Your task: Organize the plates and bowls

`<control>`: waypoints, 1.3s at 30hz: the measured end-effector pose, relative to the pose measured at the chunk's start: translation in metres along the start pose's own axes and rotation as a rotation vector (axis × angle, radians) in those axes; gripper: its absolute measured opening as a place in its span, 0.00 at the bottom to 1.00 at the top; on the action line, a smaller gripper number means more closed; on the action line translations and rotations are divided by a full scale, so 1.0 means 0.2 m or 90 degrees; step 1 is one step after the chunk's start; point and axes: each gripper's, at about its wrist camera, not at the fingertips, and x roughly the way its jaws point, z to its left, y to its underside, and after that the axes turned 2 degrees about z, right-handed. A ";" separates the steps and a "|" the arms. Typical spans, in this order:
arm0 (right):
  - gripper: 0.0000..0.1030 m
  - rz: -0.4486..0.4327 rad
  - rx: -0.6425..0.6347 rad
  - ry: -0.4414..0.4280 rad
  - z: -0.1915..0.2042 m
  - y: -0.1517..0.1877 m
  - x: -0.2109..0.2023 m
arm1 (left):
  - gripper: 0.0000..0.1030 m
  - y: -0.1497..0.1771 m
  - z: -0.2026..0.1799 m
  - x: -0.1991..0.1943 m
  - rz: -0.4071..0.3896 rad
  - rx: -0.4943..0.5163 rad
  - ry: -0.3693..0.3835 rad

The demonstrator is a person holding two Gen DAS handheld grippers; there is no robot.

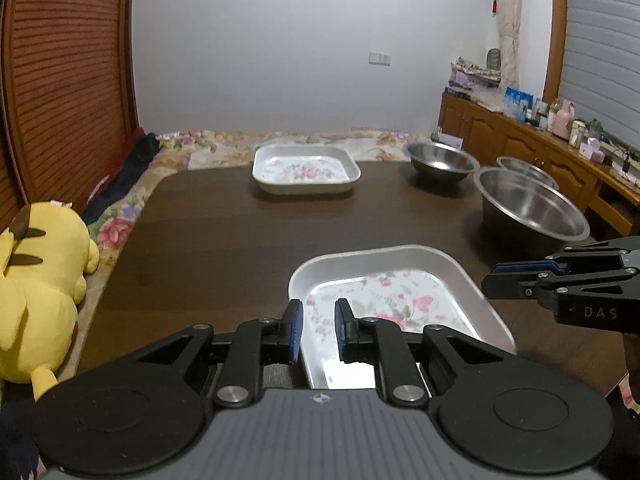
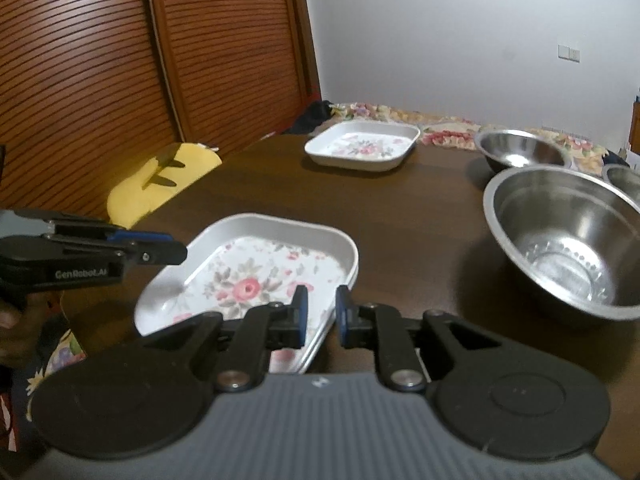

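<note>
1. Left wrist view: left claw (image 1: 318,330) low over the near left rim of the near square white plate with flower print (image 1: 384,292), fingers slightly spread, nothing pinched; left finger seen outside the rim, right finger over the plate's inside. Touching or hovering, cannot tell.
2. Same view: plate lying flat on the dark brown wooden desk (image 1: 224,232), close to the near edge. Second square white flower-print plate (image 1: 305,169) at the far edge of the desk, well apart from the first.
3. Same view, on the right: large steel bowl (image 1: 532,206) just behind the near plate, small steel bowl (image 1: 440,160) farther back, and the rim of a third steel bowl (image 1: 528,170) behind the large one.
4. Same view: right claw (image 1: 494,276) coming in from the right edge, seen from the side beside the plate's right corner; spread or pressed together, cannot tell here. Yellow plush toy (image 1: 40,280) lying beside the desk on the left.
5. Right wrist view: right claw (image 2: 321,314) over the right rim of the near plate (image 2: 248,276), fingers a little spread, empty; left finger over the inside, right finger outside the rim.
6. Same view: large bowl (image 2: 568,240) upright on the right, near the plate but apart. Far plate (image 2: 362,146) and small bowl (image 2: 520,154) at the back. Left claw (image 2: 176,246) entering from the left over the plate's left corner, side-on.
</note>
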 end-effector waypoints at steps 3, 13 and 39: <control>0.17 -0.014 0.000 -0.003 0.00 -0.02 -0.04 | 0.22 -0.02 -0.01 -0.02 -0.012 0.004 -0.002; 0.18 -0.051 0.003 -0.006 0.01 -0.07 -0.11 | 0.37 -0.08 -0.03 -0.08 -0.041 0.014 -0.002; 0.41 -0.009 0.062 -0.020 -0.36 -0.73 0.37 | 0.52 -0.69 0.23 0.50 -0.050 0.037 0.008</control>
